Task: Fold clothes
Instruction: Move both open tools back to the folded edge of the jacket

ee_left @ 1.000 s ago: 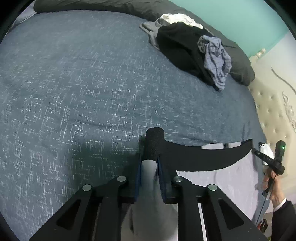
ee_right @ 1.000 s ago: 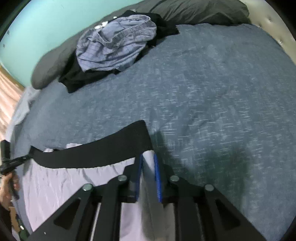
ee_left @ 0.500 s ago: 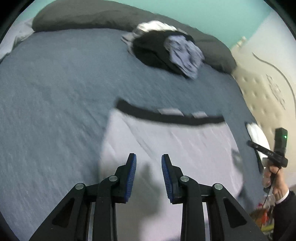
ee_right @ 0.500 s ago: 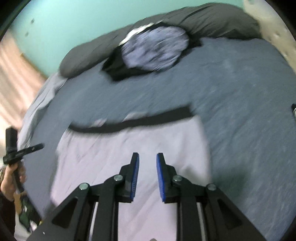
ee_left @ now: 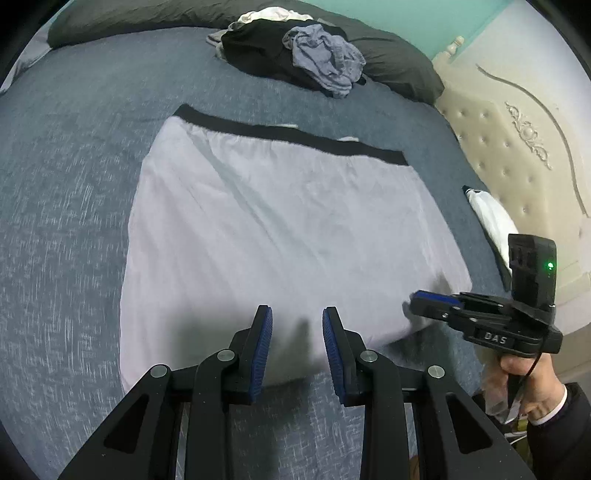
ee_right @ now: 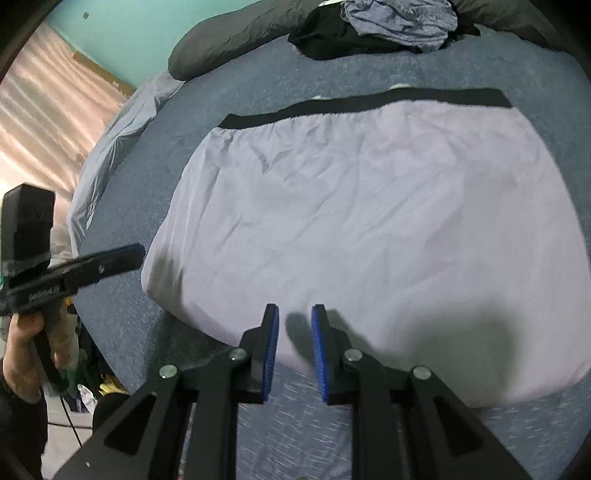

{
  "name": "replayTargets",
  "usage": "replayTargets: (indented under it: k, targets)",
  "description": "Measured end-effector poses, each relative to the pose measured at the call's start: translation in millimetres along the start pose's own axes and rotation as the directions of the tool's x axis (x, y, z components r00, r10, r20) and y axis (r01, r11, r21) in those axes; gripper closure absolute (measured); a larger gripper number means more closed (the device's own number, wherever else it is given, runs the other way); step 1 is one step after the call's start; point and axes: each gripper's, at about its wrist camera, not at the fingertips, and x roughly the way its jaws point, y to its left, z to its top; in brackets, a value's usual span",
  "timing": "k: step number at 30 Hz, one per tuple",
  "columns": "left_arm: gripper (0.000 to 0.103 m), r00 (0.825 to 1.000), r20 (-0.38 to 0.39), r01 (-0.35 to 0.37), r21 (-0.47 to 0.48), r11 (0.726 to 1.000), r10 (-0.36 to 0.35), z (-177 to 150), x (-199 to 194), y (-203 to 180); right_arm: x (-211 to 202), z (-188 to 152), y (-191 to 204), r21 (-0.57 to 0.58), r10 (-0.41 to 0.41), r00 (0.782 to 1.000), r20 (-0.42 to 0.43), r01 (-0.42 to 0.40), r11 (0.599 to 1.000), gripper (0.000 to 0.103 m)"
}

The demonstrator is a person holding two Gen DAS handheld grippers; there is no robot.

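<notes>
Blue bedspread, both tools hovering, parted

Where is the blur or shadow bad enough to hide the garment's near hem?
Left wrist view: the light grey shorts are sharp, though shadow from the left gripper darkens the near hem. Right wrist view: a broad shadow beside the right gripper covers the hem, and the blue bedspread is slightly smeared.

Pale lilac shorts w/ black waistband, blue-grey flecked bedspread, teal wall.
</notes>
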Motion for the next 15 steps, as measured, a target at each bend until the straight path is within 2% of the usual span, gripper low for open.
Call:
replayTargets:
  k: [5, 11, 15]
  targets:
    - [0.072, 1.0, -0.014, -0.009, 0.0, 1.0, 0.009, -8.3, 10.6, 0.4, 25.1, -4.1, 2.9, 0.024, -0.034, 0.999, -0.015, 0.035, 0.999, 0.085]
    - [0.072, 0.998, -0.046, 0.035, -0.01, 0.999, -0.035, -16.0, 33.2, -6.2, 51.2, -12.8, -7.5, 0.051, -0.061, 0.998, -0.031, 0.063, 0.997, 0.086]
    - [0.072, 0.996, -0.072, 0.061, 0.009, 0.998, -0.061, -18.2, 51.2, -20.0, 61.1, -19.2, -16.1, 0.076, -0.048, 0.998, -0.03, 0.05, 0.996, 0.087]
